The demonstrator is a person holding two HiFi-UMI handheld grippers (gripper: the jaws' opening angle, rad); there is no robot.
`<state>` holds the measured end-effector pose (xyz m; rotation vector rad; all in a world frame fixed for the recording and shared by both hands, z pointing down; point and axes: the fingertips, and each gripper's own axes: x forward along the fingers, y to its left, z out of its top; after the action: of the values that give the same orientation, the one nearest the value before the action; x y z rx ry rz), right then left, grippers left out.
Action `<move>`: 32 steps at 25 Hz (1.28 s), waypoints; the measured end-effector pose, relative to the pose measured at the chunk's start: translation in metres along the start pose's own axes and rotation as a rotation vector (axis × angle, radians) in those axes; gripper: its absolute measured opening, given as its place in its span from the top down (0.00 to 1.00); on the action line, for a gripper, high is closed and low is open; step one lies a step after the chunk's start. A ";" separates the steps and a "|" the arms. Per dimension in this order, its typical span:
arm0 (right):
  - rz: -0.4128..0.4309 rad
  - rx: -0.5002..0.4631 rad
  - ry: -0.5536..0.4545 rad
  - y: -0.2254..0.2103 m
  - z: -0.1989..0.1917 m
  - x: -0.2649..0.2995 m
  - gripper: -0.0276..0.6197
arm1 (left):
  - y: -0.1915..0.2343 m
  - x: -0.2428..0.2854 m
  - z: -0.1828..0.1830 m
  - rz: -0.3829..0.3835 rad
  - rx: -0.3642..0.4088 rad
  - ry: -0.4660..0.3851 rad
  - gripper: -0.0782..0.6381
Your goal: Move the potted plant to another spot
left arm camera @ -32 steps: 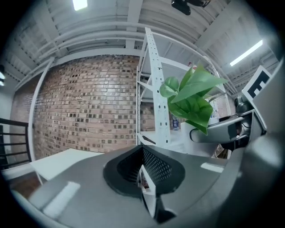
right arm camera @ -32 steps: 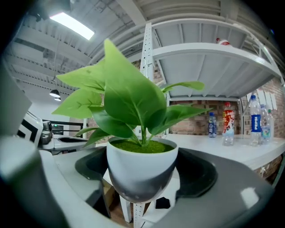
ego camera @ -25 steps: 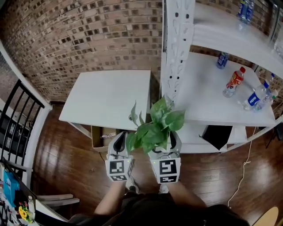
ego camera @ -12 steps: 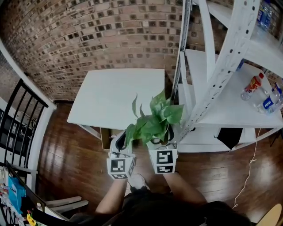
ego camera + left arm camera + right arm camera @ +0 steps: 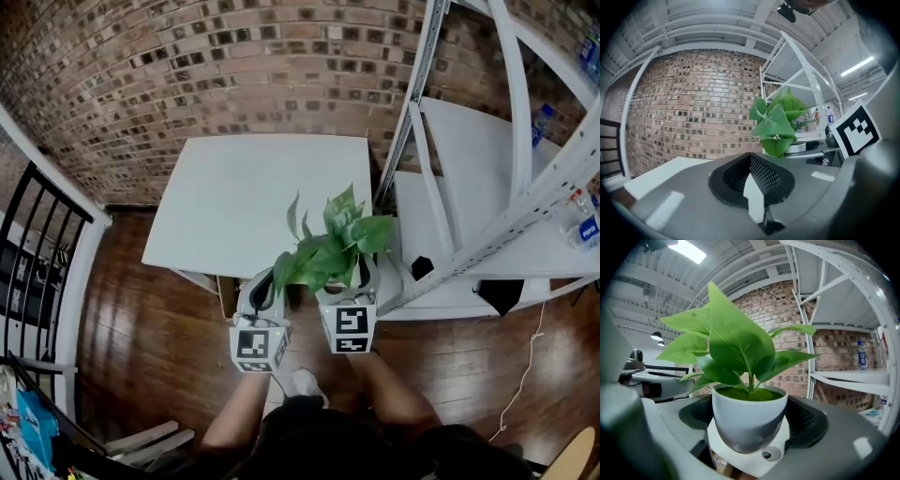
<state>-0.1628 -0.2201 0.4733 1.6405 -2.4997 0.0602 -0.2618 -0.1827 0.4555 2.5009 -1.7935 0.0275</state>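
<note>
my right gripper [image 5: 349,284] is clamped wide on the potted plant [image 5: 749,420], in the air near the white table [image 5: 234,202] edge. left gripper [image 5: 262,289] closed on nothing. the smooth pot may slip if i tilt it, and the leaves could snag the shelf post [image 5: 415,89].

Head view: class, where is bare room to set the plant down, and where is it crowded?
The table, between the brick wall and the rack, is bare throughout. The rack's shelves are hemmed by struts, with bottles at their right end.
</note>
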 end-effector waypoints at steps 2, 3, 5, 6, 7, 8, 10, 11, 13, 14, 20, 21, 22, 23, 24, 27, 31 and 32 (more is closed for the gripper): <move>-0.006 0.008 0.006 0.002 -0.016 0.015 0.24 | 0.014 0.005 -0.009 -0.002 -0.027 0.012 0.87; -0.011 0.011 0.009 0.002 -0.024 0.023 0.24 | 0.019 0.009 -0.013 -0.007 -0.043 0.014 0.87; -0.022 0.007 0.019 0.002 -0.042 0.035 0.24 | 0.025 0.015 -0.020 -0.017 -0.062 0.026 0.87; -0.026 0.004 0.028 0.002 -0.052 0.041 0.24 | 0.028 0.017 -0.026 -0.021 -0.065 0.036 0.87; -0.028 0.004 0.039 0.002 -0.063 0.045 0.24 | 0.031 0.018 -0.033 -0.024 -0.066 0.045 0.87; -0.028 0.006 0.049 0.002 -0.073 0.049 0.24 | 0.034 0.019 -0.039 -0.026 -0.068 0.051 0.87; -0.025 0.003 0.059 0.002 -0.092 0.056 0.24 | 0.038 0.021 -0.050 -0.024 -0.072 0.055 0.87; -0.020 -0.001 0.059 0.003 -0.099 0.060 0.24 | 0.039 0.022 -0.053 -0.020 -0.074 0.059 0.87; -0.006 -0.004 0.058 0.008 -0.112 0.067 0.24 | 0.042 0.023 -0.059 -0.013 -0.077 0.069 0.87; 0.002 -0.004 0.058 0.012 -0.117 0.071 0.24 | 0.044 0.022 -0.065 -0.011 -0.077 0.072 0.87; -0.012 -0.005 0.084 0.015 -0.145 0.098 0.24 | 0.067 0.022 -0.078 0.035 -0.076 0.080 0.87; -0.017 -0.006 0.087 0.013 -0.149 0.100 0.24 | 0.070 0.022 -0.081 0.038 -0.074 0.080 0.87; -0.022 -0.009 0.090 0.012 -0.152 0.102 0.24 | 0.073 0.023 -0.084 0.040 -0.071 0.079 0.87; -0.026 -0.011 0.092 0.011 -0.155 0.105 0.24 | 0.076 0.023 -0.086 0.041 -0.070 0.077 0.87; -0.029 -0.013 0.093 0.010 -0.158 0.107 0.24 | 0.079 0.023 -0.087 0.043 -0.070 0.076 0.87; -0.035 -0.012 0.092 0.009 -0.163 0.113 0.24 | 0.082 0.024 -0.083 0.050 -0.079 0.077 0.87; -0.033 -0.015 0.082 0.009 -0.164 0.117 0.24 | 0.083 0.025 -0.090 0.047 -0.081 0.080 0.87; -0.034 -0.022 0.084 0.010 -0.165 0.117 0.24 | 0.084 0.026 -0.090 0.047 -0.082 0.081 0.87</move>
<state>-0.2003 -0.3038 0.6536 1.6369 -2.4017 0.0952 -0.3309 -0.2285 0.5499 2.3661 -1.7842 0.0559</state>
